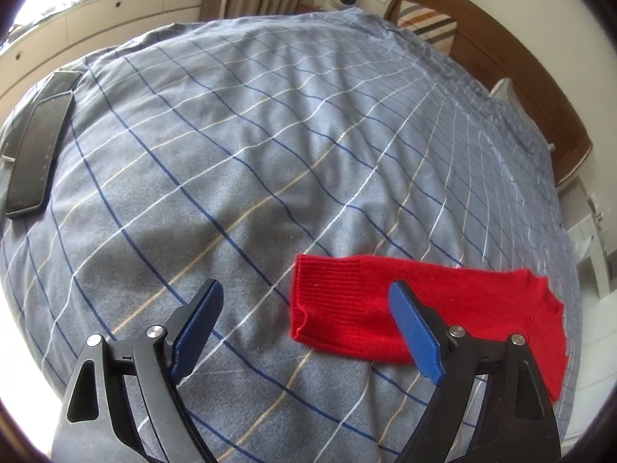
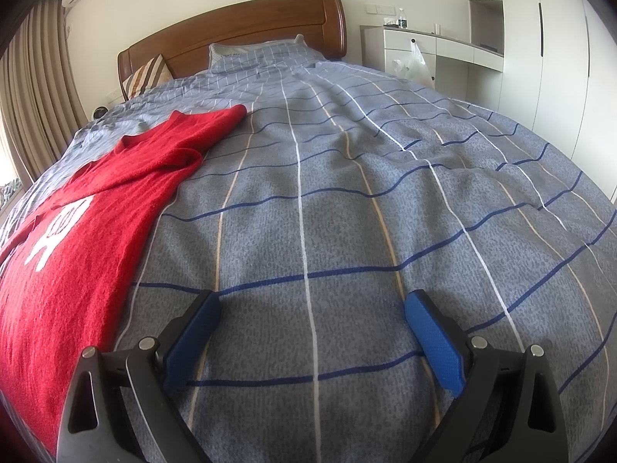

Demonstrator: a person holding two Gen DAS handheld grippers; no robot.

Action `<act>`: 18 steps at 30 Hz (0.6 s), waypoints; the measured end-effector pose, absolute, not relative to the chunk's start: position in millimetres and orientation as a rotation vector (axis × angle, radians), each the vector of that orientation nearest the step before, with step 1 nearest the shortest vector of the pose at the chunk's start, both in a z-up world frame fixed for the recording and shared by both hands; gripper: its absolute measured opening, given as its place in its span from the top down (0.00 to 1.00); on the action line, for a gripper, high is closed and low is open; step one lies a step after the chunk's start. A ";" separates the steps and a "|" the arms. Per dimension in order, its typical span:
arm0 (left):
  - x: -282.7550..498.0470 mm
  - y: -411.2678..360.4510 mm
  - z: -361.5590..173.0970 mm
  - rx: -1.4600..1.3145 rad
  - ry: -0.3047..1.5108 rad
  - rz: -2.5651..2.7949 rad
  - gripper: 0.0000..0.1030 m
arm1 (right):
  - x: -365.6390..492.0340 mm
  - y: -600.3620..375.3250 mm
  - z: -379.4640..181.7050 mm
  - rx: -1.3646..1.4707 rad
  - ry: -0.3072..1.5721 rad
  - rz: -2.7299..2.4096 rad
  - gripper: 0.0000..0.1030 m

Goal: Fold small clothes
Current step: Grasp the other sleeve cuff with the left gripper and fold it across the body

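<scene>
Left tool point(image 1: 304, 301) open over checked bedspread point(image 1: 270, 135), red sweater sleeve point(image 1: 347, 301) beside it

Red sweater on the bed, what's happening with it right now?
A person holds a gripper in each hand over a blue checked bedspread. The red sweater lies spread flat, its sleeve stretched out under the left gripper. That gripper's fingers stand open with nothing held; one sits in front of the sleeve. The right gripper is open too, over bare bedspread beside the sweater. No fold shows yet.
</scene>
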State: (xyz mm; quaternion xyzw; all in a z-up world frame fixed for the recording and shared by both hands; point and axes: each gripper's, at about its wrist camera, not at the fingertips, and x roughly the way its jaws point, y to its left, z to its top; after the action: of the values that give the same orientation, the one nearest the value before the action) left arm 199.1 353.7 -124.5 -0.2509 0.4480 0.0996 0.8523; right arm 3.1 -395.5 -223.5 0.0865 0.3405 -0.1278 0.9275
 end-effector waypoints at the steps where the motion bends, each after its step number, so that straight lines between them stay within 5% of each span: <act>1: 202.7 353.1 -130.0 -0.542 0.957 0.197 0.20 | 3.4 -394.9 -223.2 0.176 0.698 -0.263 0.06; 7: 222.5 334.8 -157.8 -0.505 1.013 0.209 0.30 | 4.2 -394.9 -224.8 0.170 0.697 -0.265 0.06; 8: 224.3 329.0 -159.7 -0.482 1.020 0.210 0.48 | 4.2 -394.8 -224.7 0.170 0.697 -0.265 0.06; 9: 226.3 322.0 -159.0 -0.453 1.026 0.197 0.85 | 4.1 -394.8 -224.7 0.170 0.697 -0.265 0.06; 10: 228.2 316.3 -155.0 -0.431 1.030 0.179 0.96 | 4.3 -394.7 -224.6 0.170 0.697 -0.265 0.06; 18: 252.6 212.0 -14.7 -0.136 0.813 0.046 0.96 | 4.2 -394.7 -224.9 0.170 0.699 -0.265 0.05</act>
State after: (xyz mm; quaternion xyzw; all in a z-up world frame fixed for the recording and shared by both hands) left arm 252.6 212.0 -14.7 -0.0663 0.3952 0.0222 0.9159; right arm 4.2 -394.7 -224.9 0.0830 0.3411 -0.1295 0.9274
